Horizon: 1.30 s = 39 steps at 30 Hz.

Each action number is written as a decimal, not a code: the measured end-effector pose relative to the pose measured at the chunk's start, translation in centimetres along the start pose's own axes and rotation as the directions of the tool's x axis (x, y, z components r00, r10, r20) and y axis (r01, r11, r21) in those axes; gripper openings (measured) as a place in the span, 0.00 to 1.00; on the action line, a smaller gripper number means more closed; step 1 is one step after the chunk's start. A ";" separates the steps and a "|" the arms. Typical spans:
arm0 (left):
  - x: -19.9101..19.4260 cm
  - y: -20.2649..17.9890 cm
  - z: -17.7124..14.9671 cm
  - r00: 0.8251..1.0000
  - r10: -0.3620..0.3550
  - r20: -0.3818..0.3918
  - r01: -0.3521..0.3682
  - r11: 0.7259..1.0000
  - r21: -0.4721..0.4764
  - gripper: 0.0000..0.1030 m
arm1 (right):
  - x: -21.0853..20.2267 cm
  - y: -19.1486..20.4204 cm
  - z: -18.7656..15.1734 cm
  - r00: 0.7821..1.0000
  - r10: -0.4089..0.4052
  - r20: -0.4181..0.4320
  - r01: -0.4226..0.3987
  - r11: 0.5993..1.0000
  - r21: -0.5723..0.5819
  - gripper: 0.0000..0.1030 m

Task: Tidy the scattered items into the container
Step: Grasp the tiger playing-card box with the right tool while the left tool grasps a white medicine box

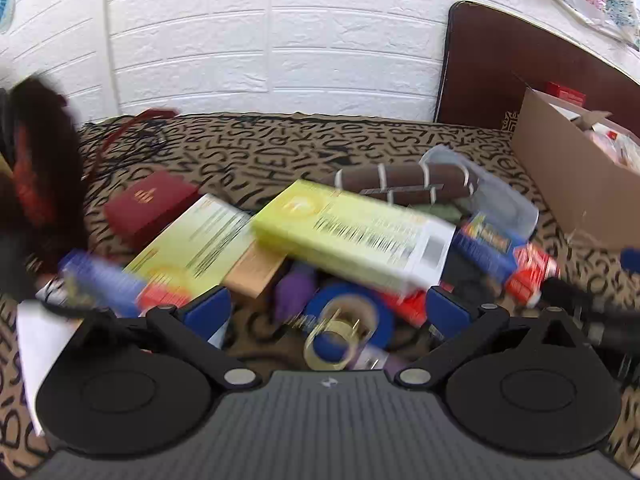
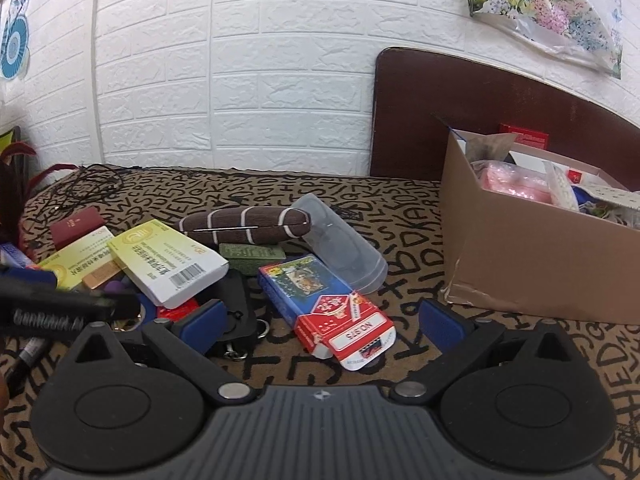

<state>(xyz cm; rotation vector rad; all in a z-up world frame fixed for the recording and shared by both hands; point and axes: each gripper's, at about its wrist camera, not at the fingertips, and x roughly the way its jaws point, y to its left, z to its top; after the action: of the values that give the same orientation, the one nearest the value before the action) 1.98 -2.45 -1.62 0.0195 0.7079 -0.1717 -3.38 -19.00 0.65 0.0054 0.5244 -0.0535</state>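
A white brick-pattern wall (image 2: pixel 280 80) fills the upper frame. A dark brown headboard (image 2: pixel 420 120) stands right of centre against it. The tan letter-print bedspread (image 2: pixel 360 200) covers the lower half. A floral plastic sheet (image 2: pixel 552 12) hangs upper right, a blue decoration (image 2: pixel 14 48) upper left.

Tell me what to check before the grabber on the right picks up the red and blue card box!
1. Right hand-held gripper open: ok.
2. Card box between the jaws: ok, lying flat.
3. Card box free of other items: ok, nothing rests on it.
4. Cardboard box has room: cannot tell, already well filled.
5. Left hand-held gripper out of the way: cannot tell, its view is blurred.
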 end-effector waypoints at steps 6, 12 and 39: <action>2.4 -1.3 3.1 0.998 0.042 -0.041 -0.046 0.994 -0.096 1.00 | 1.2 -1.3 0.9 1.000 -0.012 -0.004 0.012 0.999 -0.040 1.00; 5.0 -1.6 4.1 0.983 0.140 -0.118 -0.160 0.970 -0.181 1.00 | 1.9 -2.8 2.1 1.000 -0.020 0.012 0.021 0.997 -0.072 1.00; 5.7 -1.6 1.8 0.969 0.216 -0.123 -0.223 0.974 -0.047 1.00 | 10.9 -4.3 1.8 0.903 0.319 -0.287 -0.367 0.921 -0.130 0.86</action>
<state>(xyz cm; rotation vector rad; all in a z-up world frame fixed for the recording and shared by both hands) 7.19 -5.04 -3.87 0.0501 0.8220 0.0643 6.71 -23.88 -3.21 -0.0736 0.7845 0.3478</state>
